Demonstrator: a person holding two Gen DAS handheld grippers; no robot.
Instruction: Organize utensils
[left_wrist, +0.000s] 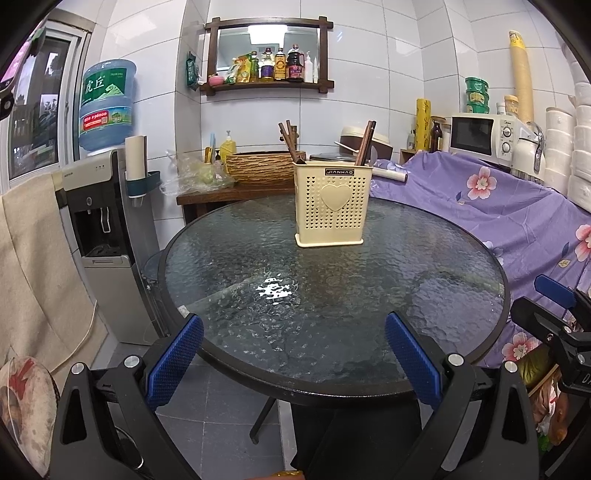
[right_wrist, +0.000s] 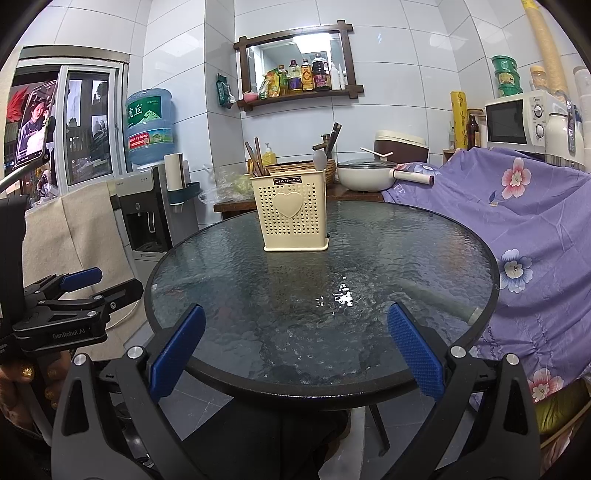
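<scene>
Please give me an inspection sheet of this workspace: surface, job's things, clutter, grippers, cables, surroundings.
Surface: round glass table, bare apart from the holder.
Job's things: cream utensil holder upright on the far half; brown chopsticks and a spoon stand inside.
Clutter: nothing seen on the table.
Grippers: left gripper and right gripper open, holding nothing, at the near rim.
Cables: white cord beside the water dispenser.
Surroundings: microwave, purple floral cloth, wall shelf with bottles.

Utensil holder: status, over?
Left gripper and right gripper open, empty, at table's near edge. Utensil holder upright on glass table, chopsticks inside. Nothing in the way.
</scene>
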